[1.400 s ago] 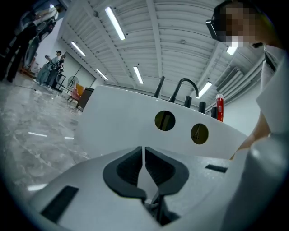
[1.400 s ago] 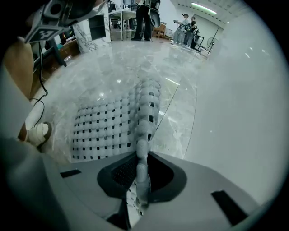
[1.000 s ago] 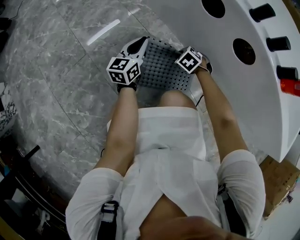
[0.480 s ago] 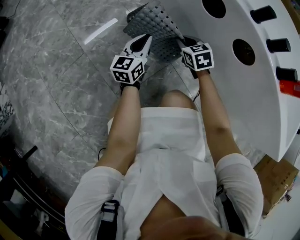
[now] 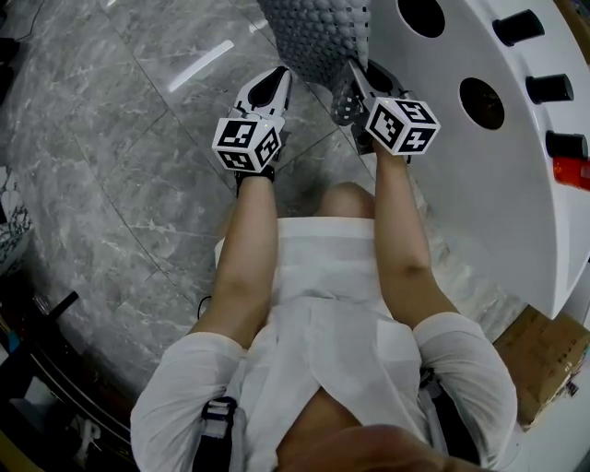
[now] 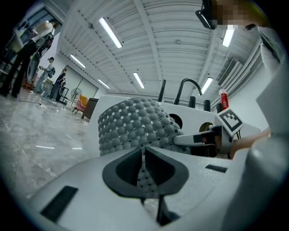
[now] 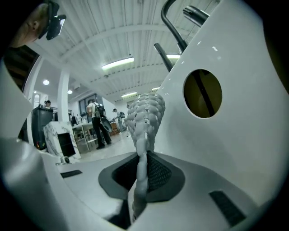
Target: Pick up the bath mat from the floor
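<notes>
Vs 1 s ago: bath mat [image 5: 318, 37] no longer flat on the floor [image 5: 111, 138]. I've got it raised on edge next to the tub [image 5: 479, 184]. Right gripper [image 5: 353, 90] came up w/ it & rolled; its marker cube [image 5: 403, 125] shows diff faces.

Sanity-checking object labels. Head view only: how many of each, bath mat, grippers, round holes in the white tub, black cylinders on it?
Grey perforated bath mat: 1
White two-jaw grippers, left gripper and right gripper: 2
Dark round holes in the white tub: 2
Black cylinders on the tub: 3
Total: 8
</notes>
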A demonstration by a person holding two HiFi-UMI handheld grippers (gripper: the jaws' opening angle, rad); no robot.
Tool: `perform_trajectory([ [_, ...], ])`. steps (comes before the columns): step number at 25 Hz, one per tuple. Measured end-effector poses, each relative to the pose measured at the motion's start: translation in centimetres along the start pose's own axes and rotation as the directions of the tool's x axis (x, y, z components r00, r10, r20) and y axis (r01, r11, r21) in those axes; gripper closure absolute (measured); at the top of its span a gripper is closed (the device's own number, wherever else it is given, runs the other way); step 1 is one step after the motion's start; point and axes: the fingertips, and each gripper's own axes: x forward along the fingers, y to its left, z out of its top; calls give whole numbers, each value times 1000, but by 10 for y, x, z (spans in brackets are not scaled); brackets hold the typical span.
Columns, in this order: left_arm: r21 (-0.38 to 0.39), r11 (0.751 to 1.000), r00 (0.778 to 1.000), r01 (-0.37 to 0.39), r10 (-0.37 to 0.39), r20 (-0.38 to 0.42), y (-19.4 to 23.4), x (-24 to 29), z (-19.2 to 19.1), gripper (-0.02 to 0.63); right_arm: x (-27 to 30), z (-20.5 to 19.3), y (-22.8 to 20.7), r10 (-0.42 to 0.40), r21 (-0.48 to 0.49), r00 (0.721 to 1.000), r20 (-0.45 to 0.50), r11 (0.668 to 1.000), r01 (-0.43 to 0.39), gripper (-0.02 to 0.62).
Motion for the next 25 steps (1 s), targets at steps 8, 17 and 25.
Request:
perform_trajectory([
  [8,13,999,998,-32,31,56,-1,-2,14,586,-10,22,18,-29,76,983,179,997,16,545],
  [17,28,999,998,-23,21,65,-6,-4,19,586,-22,42,23,-6,-1,971,239,1000,6,543],
  [25,26,999,997,-35,34,63,-1,-6,18,586,-25,48,25,8,2,963,270,1000,-9,543],
])
